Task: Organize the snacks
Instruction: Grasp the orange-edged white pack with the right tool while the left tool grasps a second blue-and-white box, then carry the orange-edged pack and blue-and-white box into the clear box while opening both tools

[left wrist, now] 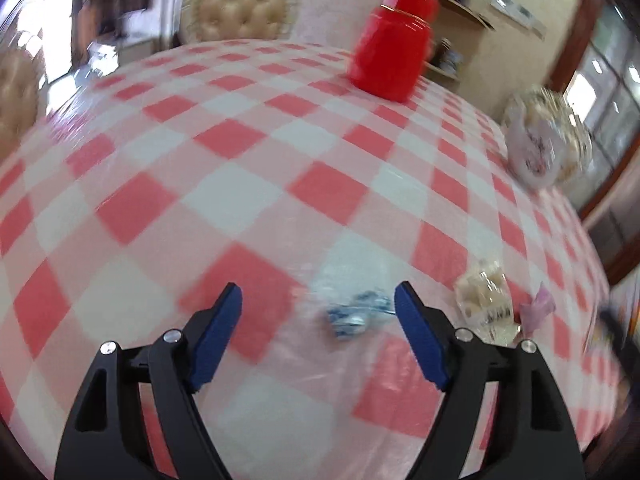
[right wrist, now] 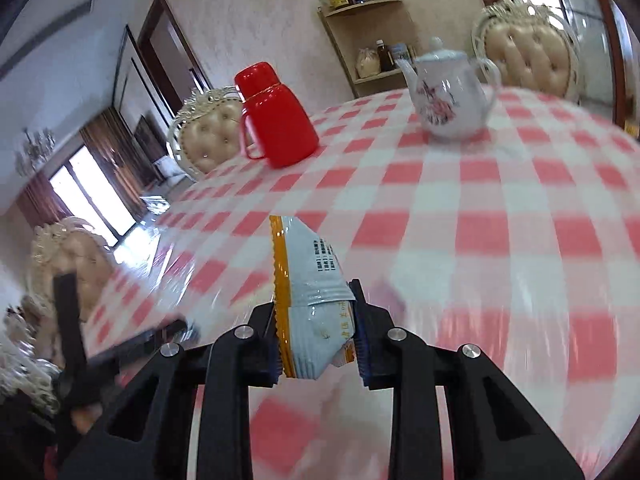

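Note:
My left gripper (left wrist: 318, 296) is open above the red-and-white checked tablecloth (left wrist: 224, 184). A small blue-and-white wrapped snack (left wrist: 356, 314) lies blurred on the cloth between its blue pads, nearer the right pad, with no pad pressing on it. To its right lie a clear packet of pale snacks (left wrist: 486, 300) and a small pink wrapped sweet (left wrist: 538, 308). My right gripper (right wrist: 316, 320) is shut on a silver-grey snack packet with an orange edge (right wrist: 308, 276), held upright off the table, its top sticking out past the fingertips.
A red thermos jug (right wrist: 276, 116) stands at the far side of the table and a white flowered teapot (right wrist: 450, 92) to its right. Cream tufted chairs (right wrist: 528, 56) ring the table. A wall shelf (right wrist: 368, 36) holds jars. The other gripper shows dark at the left edge (right wrist: 72, 320).

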Demonstrator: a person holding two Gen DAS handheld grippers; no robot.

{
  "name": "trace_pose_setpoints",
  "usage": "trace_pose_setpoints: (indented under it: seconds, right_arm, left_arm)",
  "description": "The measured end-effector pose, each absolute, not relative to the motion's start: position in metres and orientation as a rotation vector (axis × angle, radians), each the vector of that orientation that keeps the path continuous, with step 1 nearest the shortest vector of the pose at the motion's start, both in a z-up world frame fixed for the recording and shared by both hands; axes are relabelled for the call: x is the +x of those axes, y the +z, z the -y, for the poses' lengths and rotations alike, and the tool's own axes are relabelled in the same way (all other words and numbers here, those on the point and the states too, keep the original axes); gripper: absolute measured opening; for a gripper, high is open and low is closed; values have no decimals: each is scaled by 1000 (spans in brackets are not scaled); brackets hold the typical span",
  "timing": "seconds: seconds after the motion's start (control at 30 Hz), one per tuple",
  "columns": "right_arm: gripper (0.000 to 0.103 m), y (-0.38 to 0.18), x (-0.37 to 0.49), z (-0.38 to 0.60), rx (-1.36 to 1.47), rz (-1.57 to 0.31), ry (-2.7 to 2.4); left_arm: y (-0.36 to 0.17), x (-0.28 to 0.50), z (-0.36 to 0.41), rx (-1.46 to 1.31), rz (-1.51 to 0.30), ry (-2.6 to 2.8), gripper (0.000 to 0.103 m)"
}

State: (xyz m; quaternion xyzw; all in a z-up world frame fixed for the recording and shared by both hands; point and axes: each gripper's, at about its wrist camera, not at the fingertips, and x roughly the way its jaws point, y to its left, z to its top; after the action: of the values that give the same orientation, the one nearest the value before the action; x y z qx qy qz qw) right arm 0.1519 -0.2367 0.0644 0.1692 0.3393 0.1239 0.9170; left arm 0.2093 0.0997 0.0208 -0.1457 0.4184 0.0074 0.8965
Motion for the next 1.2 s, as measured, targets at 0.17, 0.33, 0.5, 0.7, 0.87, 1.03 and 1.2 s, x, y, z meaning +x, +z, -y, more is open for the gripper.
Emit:
trace_pose_setpoints:
  seconds: [0.17, 0.33, 0.5, 0.7, 0.87, 1.03, 1.2]
  right_arm:
    - [28, 57, 96, 246, 403, -721, 262]
    - [28, 55, 70, 244, 415, -731, 275]
    - [28, 59, 68, 239, 403, -735, 290]
    - [28, 55, 70, 237, 387, -746, 293]
    - [28, 48, 72, 234, 395, -772, 306]
    - [28, 48, 69, 231, 404, -763, 318]
    - [28, 34, 65, 229, 425, -807, 317]
  left_arm:
    - [32, 205, -110, -379, -840, 8, 78]
    - [18, 213, -49, -152, -861, 5, 78]
    - [8, 218, -35, -38, -898, 74, 46]
    - [14, 196, -43, -34, -883, 12, 40]
    - [43, 148, -37, -72, -755, -59, 40]
    - [37, 104, -29, -95, -739, -68, 40]
    - [36, 73, -31, -138, -724, -73, 40]
